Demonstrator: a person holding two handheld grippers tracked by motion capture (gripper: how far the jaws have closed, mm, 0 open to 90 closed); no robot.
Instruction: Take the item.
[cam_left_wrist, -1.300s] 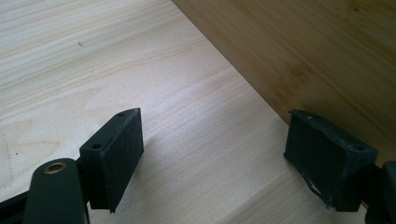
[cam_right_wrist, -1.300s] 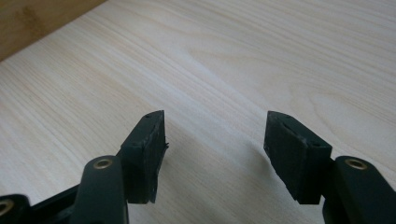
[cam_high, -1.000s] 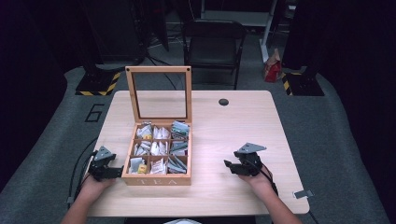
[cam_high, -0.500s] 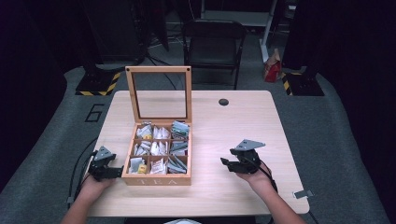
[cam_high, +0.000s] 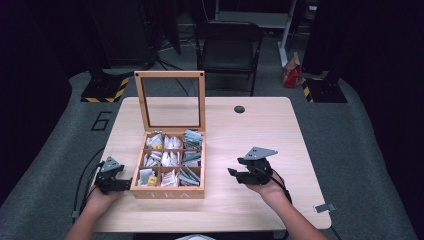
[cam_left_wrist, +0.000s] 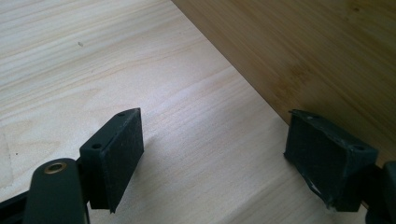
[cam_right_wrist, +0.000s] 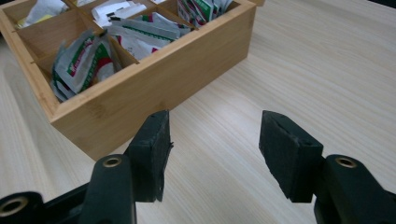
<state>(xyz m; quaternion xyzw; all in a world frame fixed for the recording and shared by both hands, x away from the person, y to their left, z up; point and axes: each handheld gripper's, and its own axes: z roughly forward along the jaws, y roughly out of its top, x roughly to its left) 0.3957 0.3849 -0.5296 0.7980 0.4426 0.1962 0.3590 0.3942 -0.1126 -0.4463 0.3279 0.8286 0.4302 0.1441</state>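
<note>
From the high view, a wooden tea box (cam_high: 170, 190) with its lid upright sits on the table (cam_high: 260, 125) between the left gripper (cam_high: 127, 184) and right gripper (cam_high: 231, 172). In the left gripper view, its jaws gape empty, one beside the box's wall (cam_left_wrist: 299, 56). In the right gripper view, spread empty jaws face the box's side (cam_right_wrist: 154, 79), tea packets (cam_right_wrist: 84, 60) inside.

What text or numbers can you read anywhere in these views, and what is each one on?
"TEA": on the front wall of the wooden tea box.
"6": marked on the grey floor left of the table.
Print on the tea packets in the compartments: too small and blurred to read.
</note>
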